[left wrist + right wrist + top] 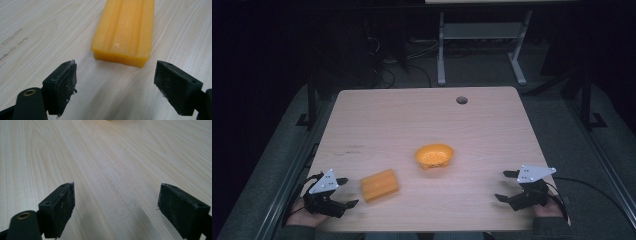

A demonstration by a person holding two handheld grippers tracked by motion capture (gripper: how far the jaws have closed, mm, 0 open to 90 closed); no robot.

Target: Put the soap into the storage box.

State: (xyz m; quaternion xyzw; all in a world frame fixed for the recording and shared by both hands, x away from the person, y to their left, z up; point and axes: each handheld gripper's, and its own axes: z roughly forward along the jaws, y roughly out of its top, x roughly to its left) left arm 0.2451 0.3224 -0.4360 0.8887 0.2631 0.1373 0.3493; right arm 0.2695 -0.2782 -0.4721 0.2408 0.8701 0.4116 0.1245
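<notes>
Pale wood table [422, 120], orange block [379, 185]; dark room

L tongs [347, 192] jaws wide apart, R tongs [506, 186] likewise, both hands low near table edge

A pale wood-grain surface [422, 120] with rounded corners and a round cable hole [461, 100] near its far edge carries two things: an orange ridged block [379, 185] lying flat near the front left, and a shallow orange bowl [434, 155] near the middle, well apart from the block
</notes>
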